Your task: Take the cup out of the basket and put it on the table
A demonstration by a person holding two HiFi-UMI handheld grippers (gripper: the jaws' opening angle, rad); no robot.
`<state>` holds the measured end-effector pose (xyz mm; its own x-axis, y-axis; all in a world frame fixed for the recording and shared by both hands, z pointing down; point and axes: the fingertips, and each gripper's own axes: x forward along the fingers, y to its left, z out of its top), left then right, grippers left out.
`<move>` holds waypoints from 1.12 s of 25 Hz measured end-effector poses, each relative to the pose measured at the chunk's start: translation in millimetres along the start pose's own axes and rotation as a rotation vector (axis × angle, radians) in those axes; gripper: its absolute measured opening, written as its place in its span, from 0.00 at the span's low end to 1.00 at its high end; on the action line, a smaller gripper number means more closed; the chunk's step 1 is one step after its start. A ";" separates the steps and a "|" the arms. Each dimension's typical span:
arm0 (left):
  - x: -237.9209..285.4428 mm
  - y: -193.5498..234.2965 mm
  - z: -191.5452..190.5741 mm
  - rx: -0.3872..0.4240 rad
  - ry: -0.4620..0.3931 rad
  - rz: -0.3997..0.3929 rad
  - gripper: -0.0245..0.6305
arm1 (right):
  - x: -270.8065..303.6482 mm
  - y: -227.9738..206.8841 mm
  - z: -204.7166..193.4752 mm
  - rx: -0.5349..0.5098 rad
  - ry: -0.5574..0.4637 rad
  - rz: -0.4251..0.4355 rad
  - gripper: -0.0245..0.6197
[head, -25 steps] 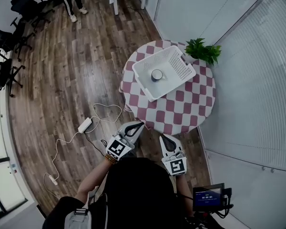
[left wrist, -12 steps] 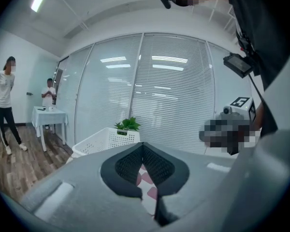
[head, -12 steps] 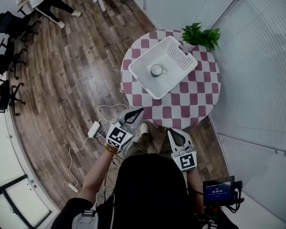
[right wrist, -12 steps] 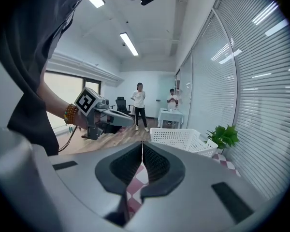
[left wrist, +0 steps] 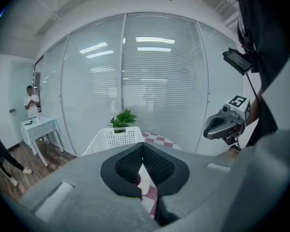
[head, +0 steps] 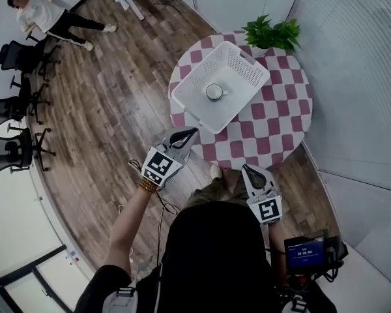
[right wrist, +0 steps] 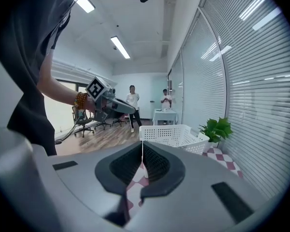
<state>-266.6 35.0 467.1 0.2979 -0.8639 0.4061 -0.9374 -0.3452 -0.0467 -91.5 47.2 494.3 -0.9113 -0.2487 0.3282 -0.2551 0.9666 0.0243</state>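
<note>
Nothing is done yet: the cup (head: 214, 91) sits inside the white basket (head: 246, 70) on the checked bench (head: 268, 124). The left claw (head: 193, 131) and the right claw (head: 246, 168) are both clenched and empty, short of the basket.

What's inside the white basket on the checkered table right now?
One cup stands near the middle of the basket, on its floor, as the head view shows. Nothing else shows in it. In both gripper views the basket's walls hide its inside.
</note>
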 end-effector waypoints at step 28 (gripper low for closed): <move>188.7 55.0 -76.8 0.454 0.845 -0.439 0.22 | -62.8 -106.1 -59.1 0.201 0.036 -0.267 0.05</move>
<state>-275.8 -118.9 611.3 0.2087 -0.1540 0.9658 -0.5701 -0.8215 -0.0078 11.8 -36.1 526.9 -0.7922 -0.4860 0.3690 -0.5457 0.8349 -0.0717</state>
